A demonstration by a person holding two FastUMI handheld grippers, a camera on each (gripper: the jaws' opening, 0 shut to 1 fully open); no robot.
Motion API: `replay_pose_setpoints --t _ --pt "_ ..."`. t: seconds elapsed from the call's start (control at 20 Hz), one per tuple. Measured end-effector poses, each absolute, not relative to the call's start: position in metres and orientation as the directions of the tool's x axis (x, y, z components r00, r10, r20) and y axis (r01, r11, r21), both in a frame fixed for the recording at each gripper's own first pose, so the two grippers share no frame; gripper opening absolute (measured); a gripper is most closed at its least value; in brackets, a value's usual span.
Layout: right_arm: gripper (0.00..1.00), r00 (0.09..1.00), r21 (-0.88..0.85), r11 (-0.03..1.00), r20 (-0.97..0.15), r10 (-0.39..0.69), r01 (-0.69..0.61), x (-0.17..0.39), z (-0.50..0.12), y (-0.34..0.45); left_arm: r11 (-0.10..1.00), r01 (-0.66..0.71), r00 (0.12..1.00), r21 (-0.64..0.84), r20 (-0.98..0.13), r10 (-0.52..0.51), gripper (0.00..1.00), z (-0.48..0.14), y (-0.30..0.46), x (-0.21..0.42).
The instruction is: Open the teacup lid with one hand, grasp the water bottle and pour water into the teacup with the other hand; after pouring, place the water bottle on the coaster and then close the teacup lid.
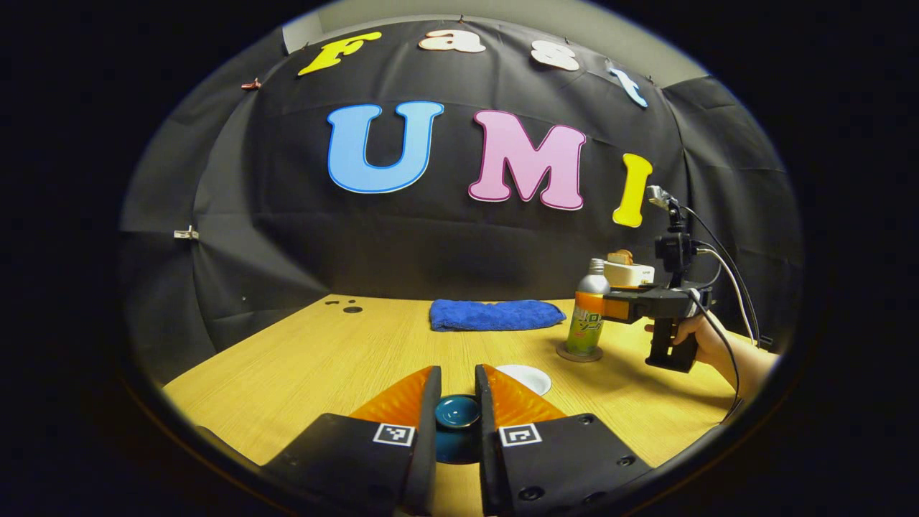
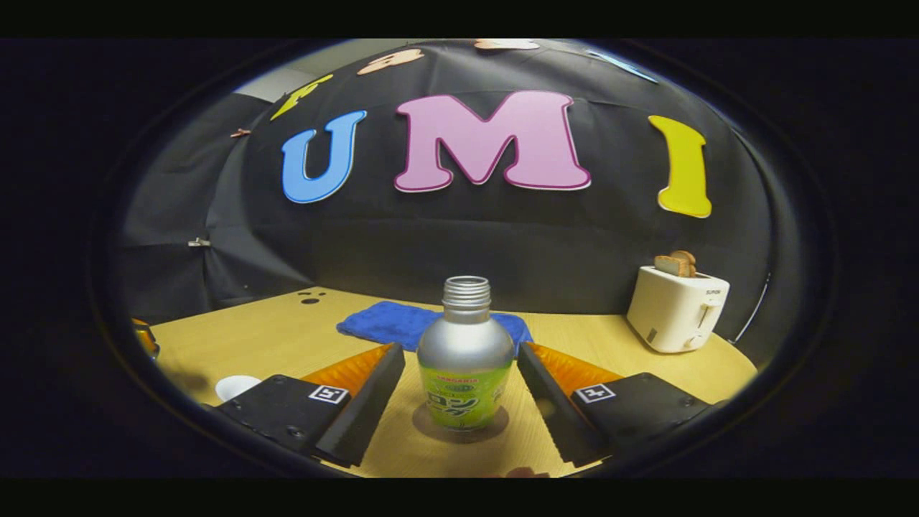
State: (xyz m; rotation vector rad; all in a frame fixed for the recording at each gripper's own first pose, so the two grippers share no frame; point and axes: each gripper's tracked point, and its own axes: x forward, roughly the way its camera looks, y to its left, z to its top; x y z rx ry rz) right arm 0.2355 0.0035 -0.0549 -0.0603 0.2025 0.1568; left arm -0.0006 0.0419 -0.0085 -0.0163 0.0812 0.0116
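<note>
A dark blue teacup lid (image 1: 458,413) sits between the fingers of my left gripper (image 1: 457,373), which is shut on it low over the table. The white teacup (image 1: 525,378) stands uncovered just past the right finger; it also shows in the right gripper view (image 2: 237,386). A silver water bottle with a green label (image 2: 465,366), uncapped, stands upright on a round brown coaster (image 2: 495,420). My right gripper (image 2: 461,350) is open, one finger on each side of the bottle with small gaps. In the left gripper view a hand holds that gripper (image 1: 592,305) level at the bottle (image 1: 587,319).
A folded blue towel (image 1: 495,314) lies at the back of the wooden table (image 1: 301,359). A white toaster (image 2: 676,309) with toast stands at the back right. Small dark spots (image 1: 352,309) mark the far left of the table. The black cloth wall closes the back.
</note>
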Motion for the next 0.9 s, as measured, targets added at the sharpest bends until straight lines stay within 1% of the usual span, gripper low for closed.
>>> replay_pose_setpoints --t 0.1,0.15,0.2,0.25,0.3,0.35,0.4,0.45,0.65,0.7,0.75,0.9 --pt "0.98 0.967 -0.044 0.987 -0.212 0.142 -0.154 0.221 -0.056 -0.002 1.0 -0.006 0.998 -0.02 -0.07 0.005 0.29 -0.005 0.039 0.004" --pt "0.98 0.967 -0.052 0.988 -0.216 0.134 -0.149 0.213 -0.057 -0.006 1.0 -0.001 0.998 -0.019 -0.066 0.0 0.31 -0.003 0.037 0.008" --pt "0.98 0.969 -0.064 0.989 -0.217 0.118 -0.134 0.204 -0.058 -0.012 1.0 0.003 0.998 -0.015 -0.062 -0.004 0.29 -0.003 0.035 0.012" --pt "0.98 0.971 -0.076 0.989 -0.213 0.11 -0.128 0.195 -0.059 -0.016 1.0 0.009 0.998 -0.011 -0.059 -0.009 0.29 -0.003 0.032 0.015" --pt "0.98 0.973 -0.083 0.989 -0.208 0.103 -0.123 0.184 -0.057 -0.019 1.0 0.015 0.998 -0.011 -0.061 -0.016 0.31 -0.005 0.028 0.02" --pt "0.98 0.973 -0.081 0.989 -0.21 0.101 -0.12 0.175 -0.057 -0.022 1.0 0.024 0.998 -0.014 -0.063 -0.025 0.31 -0.005 0.024 0.025" --pt "0.98 0.972 -0.069 0.99 -0.212 0.104 -0.121 0.167 -0.058 -0.023 0.999 0.032 0.997 -0.017 -0.066 -0.033 0.31 -0.005 0.02 0.031" --pt "0.98 0.97 -0.048 0.991 -0.217 0.112 -0.126 0.159 -0.06 -0.023 0.999 0.039 0.997 -0.021 -0.066 -0.041 0.29 -0.006 0.017 0.036" --pt "0.98 0.969 -0.004 0.991 -0.21 0.127 -0.131 0.134 -0.056 -0.027 0.998 0.057 0.995 -0.023 -0.077 -0.058 0.29 -0.011 0.006 0.061" --pt "0.95 0.971 -0.016 0.992 -0.204 0.123 -0.128 0.127 -0.056 -0.03 0.998 0.06 0.995 -0.02 -0.081 -0.062 0.29 -0.013 0.004 0.067" --pt "0.98 0.973 -0.039 0.991 -0.202 0.116 -0.126 0.122 -0.057 -0.033 0.998 0.067 0.994 -0.018 -0.086 -0.069 0.29 -0.014 0.001 0.072" --pt "0.98 0.975 -0.077 0.99 -0.201 0.096 -0.114 0.105 -0.061 -0.041 0.994 0.099 0.988 -0.038 -0.112 -0.103 0.29 -0.026 -0.015 0.087"
